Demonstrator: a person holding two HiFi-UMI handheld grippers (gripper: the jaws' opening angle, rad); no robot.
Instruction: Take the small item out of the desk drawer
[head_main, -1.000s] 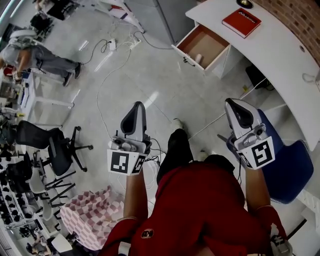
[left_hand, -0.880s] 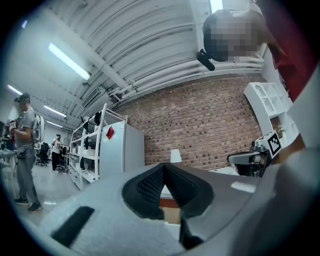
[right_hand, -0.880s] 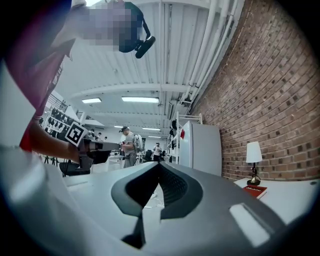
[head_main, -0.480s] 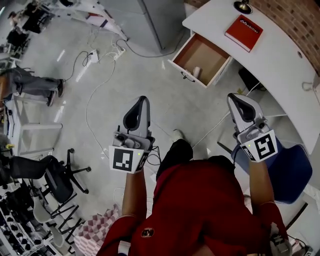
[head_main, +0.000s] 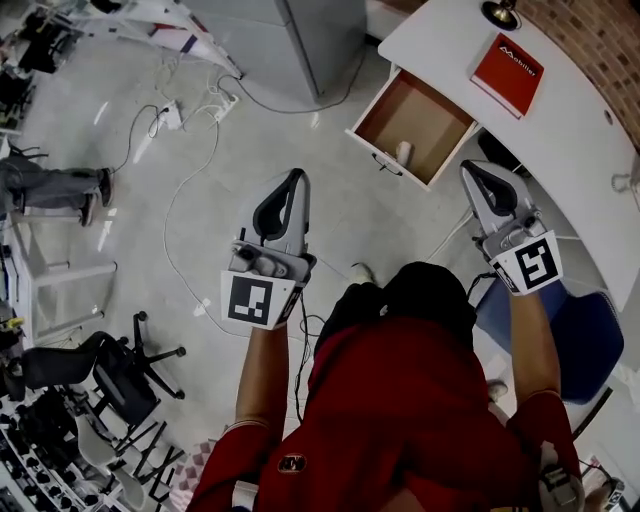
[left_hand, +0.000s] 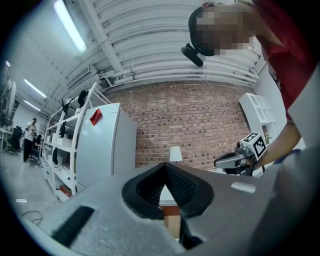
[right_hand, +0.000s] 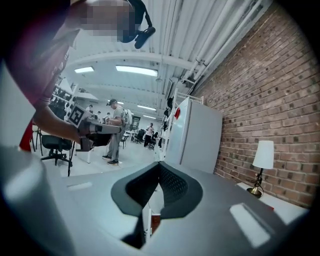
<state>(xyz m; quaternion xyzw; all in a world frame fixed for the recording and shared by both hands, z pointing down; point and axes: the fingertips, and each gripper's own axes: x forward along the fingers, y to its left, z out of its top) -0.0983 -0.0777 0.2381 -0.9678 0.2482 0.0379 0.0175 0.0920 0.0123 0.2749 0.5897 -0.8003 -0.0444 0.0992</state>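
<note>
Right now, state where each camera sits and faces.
Head view: on the head, facing steeply down at the drawer and desk; left gripper, right gripper, red shirt show.
Left gripper view: on the left gripper, along shut jaws toward the brick wall; red sleeve shows.
Right gripper view: on the right gripper, along shut jaws toward the white cabinet; arm shows.
Shared: both gripper views catch the lamp.

small item (head_main: 404, 153) in drawer (head_main: 412, 108) too small to identify, desk (head_main: 572, 140) cropped at right
</note>
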